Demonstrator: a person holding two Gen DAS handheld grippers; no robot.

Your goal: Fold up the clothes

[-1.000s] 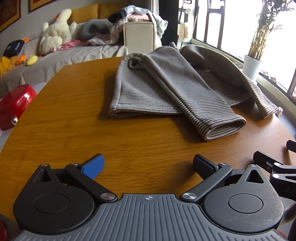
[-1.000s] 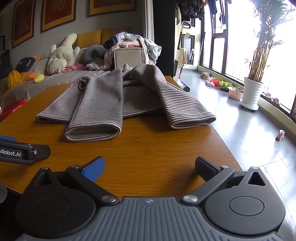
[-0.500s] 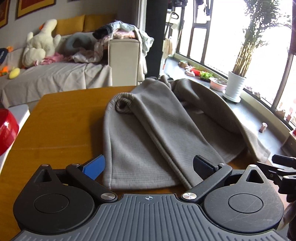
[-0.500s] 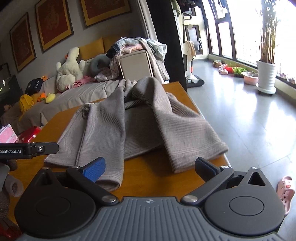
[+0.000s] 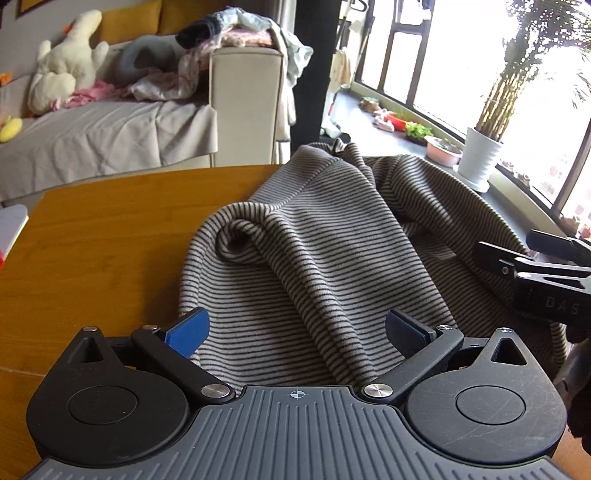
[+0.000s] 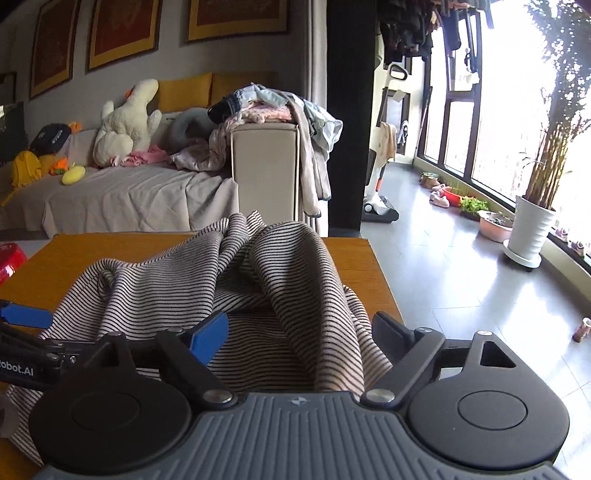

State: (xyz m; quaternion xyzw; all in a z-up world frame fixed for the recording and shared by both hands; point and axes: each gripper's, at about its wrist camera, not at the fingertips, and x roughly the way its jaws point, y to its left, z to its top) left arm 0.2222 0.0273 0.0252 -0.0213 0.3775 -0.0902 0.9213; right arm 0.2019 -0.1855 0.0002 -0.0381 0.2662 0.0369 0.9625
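My left gripper (image 5: pixel 295 332) and right gripper (image 6: pixel 301 334) both gape apart over the striped sweater (image 5: pixel 332 240) on the table (image 5: pixel 92 236). Only the right view shows wall pictures (image 6: pixel 236 16).

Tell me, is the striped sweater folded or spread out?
Partly folded: both sleeves of the sweater lie over its body on the table.

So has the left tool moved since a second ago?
Yes. The left tool has moved forward over the wooden table, onto the near edge of the grey striped garment, jaws open.
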